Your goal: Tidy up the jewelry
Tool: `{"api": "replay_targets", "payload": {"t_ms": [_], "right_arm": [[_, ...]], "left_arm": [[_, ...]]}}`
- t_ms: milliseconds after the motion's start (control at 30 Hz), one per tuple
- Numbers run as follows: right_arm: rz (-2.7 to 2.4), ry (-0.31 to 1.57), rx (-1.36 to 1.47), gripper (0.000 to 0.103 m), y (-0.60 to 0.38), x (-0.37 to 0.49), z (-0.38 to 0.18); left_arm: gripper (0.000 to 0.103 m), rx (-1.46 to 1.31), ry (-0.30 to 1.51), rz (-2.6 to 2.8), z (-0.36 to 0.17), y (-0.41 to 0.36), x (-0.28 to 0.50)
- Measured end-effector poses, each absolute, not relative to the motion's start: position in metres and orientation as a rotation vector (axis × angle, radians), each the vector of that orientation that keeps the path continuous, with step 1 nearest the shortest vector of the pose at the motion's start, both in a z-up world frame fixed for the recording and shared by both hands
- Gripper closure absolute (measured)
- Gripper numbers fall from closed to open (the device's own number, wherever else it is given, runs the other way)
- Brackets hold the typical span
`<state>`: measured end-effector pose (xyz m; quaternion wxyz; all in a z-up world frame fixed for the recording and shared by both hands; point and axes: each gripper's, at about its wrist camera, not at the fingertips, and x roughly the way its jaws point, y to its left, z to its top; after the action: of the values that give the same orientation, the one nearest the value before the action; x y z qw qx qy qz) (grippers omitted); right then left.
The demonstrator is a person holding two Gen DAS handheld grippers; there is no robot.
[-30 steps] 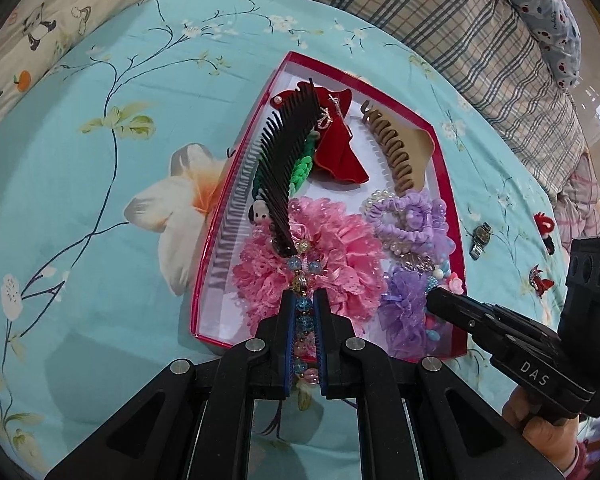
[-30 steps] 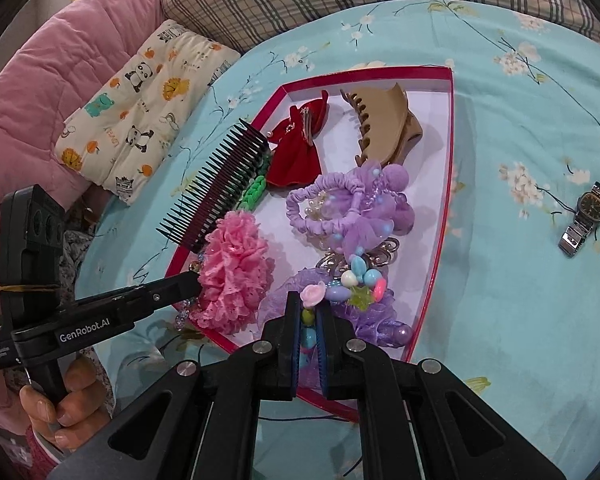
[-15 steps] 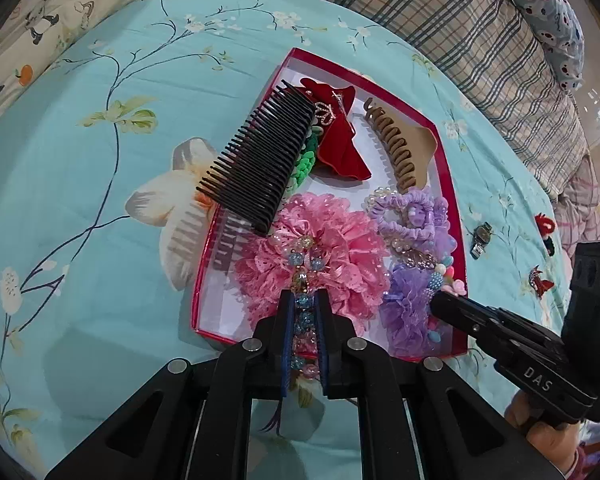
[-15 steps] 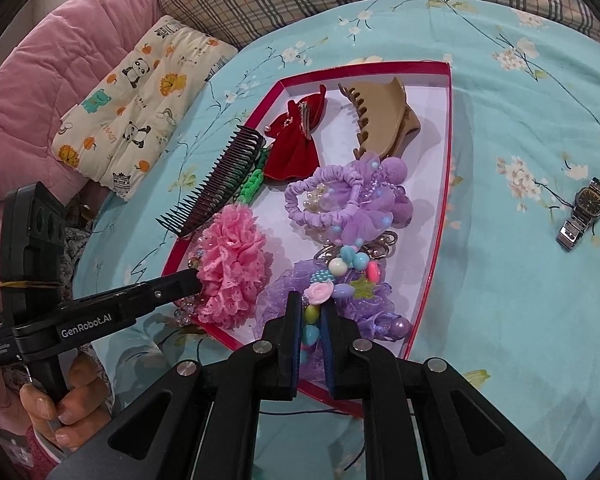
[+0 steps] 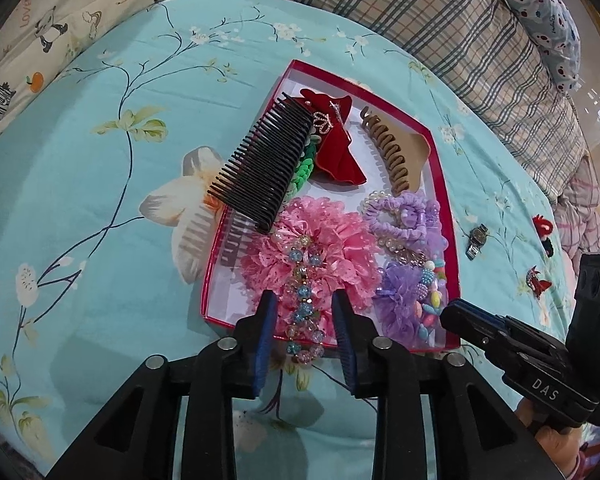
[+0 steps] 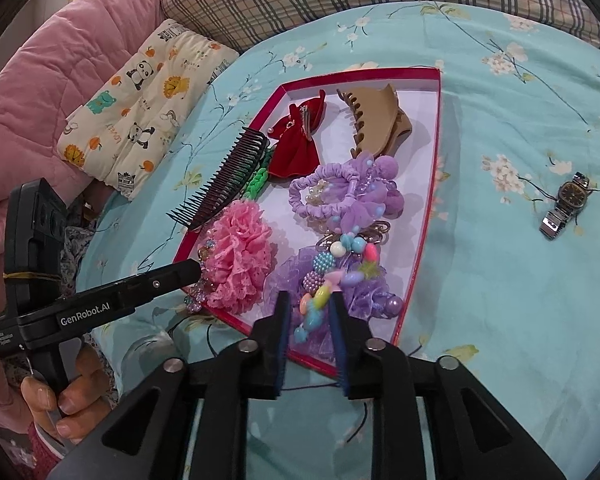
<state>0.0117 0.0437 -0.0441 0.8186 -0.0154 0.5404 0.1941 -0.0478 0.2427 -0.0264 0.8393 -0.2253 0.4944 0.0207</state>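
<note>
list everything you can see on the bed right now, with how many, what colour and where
tray: one, red rim, white floor, on the bedspread
comb: one, black, over the tray's left rim
bow clip: one, red, far end of tray
claw clip: one, tan, far right of tray
pink flower piece: one, near left of tray, beaded strand between the left jaws
purple flower piece: one, near right of tray
purple scrunchie: one, mid tray
watch: one, silver, right of tray
left gripper: black, open
right gripper: black, open

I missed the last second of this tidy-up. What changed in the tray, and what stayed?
Both jaws have just been opening: left gripper released the beaded strand, right gripper the pastel bead string. The black comb tipped flatter. Red tray and watch stayed.
</note>
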Motion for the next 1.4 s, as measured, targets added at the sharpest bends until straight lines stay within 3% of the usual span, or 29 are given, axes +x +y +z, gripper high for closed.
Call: {"api": "replay_targets", "payload": {"t_ms": [200,533,600,767,933,1000,1067,1400], "right_arm": [[0.405,1.143,-0.029,0.080,0.039,0.004,-0.040],[0.388,1.120,-0.031,0.078,0.031,-0.011,-0.028],[0.383,1.112,-0.042,0.069,0.032,-0.015,-0.025],[0.376,1.092,-0.064,0.063,0.033,-0.026,-0.016],[0.359,1.083,-0.120,0.042,0.036,-0.037,-0.010],[0.355,1.083,-0.132,0.031,0.035,-0.040,-0.009],[0.344,1.082,-0.139,0.027,0.034,-0.042,-0.007],[0.324,1.085,-0.172,0.014,0.034,-0.048,0.005]], "left_arm": [[0.071,-0.470,1.039,0.041,-0.020,0.243,-0.056],[0.052,-0.410,1.046,0.078,-0.007,0.238,-0.073],[0.048,-0.395,1.050,0.085,-0.003,0.236,-0.076],[0.024,-0.336,1.060,0.130,0.008,0.228,-0.089],[0.014,-0.288,1.074,0.157,0.017,0.221,-0.098],[0.013,-0.265,1.081,0.176,0.020,0.218,-0.101],[0.010,-0.246,1.094,0.195,0.021,0.215,-0.103],[0.008,-0.175,1.077,0.219,0.048,0.202,-0.111]]}}
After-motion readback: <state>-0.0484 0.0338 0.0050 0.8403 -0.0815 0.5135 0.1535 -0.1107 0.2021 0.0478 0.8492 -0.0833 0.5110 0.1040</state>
